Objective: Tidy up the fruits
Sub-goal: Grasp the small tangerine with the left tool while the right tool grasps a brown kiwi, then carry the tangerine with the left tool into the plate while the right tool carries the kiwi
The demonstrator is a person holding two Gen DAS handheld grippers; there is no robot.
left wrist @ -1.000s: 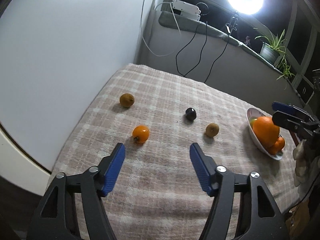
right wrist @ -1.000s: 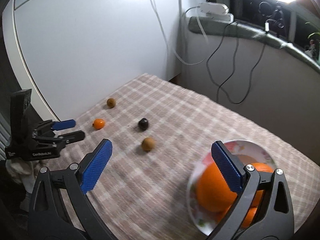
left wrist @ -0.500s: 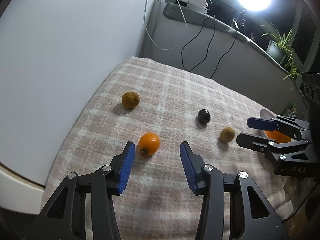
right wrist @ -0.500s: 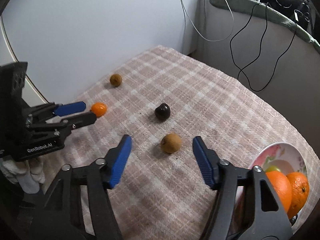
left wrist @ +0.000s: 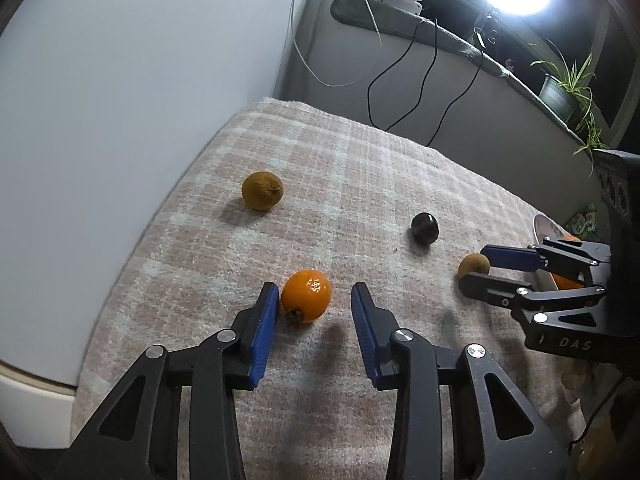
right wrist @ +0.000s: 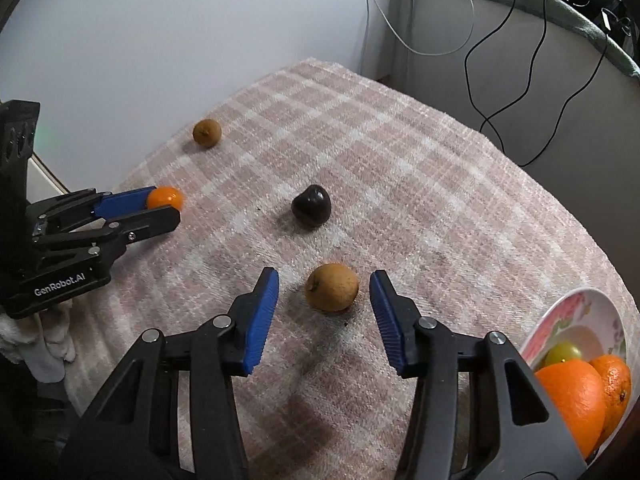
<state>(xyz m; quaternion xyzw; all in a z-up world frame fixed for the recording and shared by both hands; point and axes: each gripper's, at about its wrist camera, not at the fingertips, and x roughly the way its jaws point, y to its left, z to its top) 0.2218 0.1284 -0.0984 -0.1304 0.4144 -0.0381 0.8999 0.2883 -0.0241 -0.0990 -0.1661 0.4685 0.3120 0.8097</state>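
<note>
Small orange fruit (left wrist: 306, 295) on the checked cloth (left wrist: 360, 168), lying between the blue pads of the left gripper (left wrist: 314, 308), close against the left-hand pad (left wrist: 265, 330) or just touching it, clear gap still showing to the right-hand pad; stem end turned down toward the gripper. Jaws just been closing around it, not yet pressing from both sides, so released rather than grasping. Seen from the right wrist, same fruit (right wrist: 165, 198) at the fingertips of that gripper (right wrist: 160, 208), far pad beside it, near finger in front of it. Brown round fruit (right wrist: 332, 287) likewise sitting on the cloth between the pads of the right gripper (right wrist: 324, 292), roughly centred, daylight on both sides, neither pad touching. Jaws there also just been closing, not clamped on anything. From the left wrist, this brown fruit (left wrist: 474, 266) between the tips of the right gripper (left wrist: 476, 268). Dark, nearly black fruit (right wrist: 311, 210) further out on the cloth, beyond the brown one, apart from both grippers. Second brown fruit (right wrist: 207, 132) near the far left edge of the cloth, by the pale wall. At the right edge, flowered bowl (right wrist: 560, 316) holding oranges (right wrist: 572, 404) and a green fruit (right wrist: 564, 353). Black cables (right wrist: 520, 40) hanging down the wall behind.
</note>
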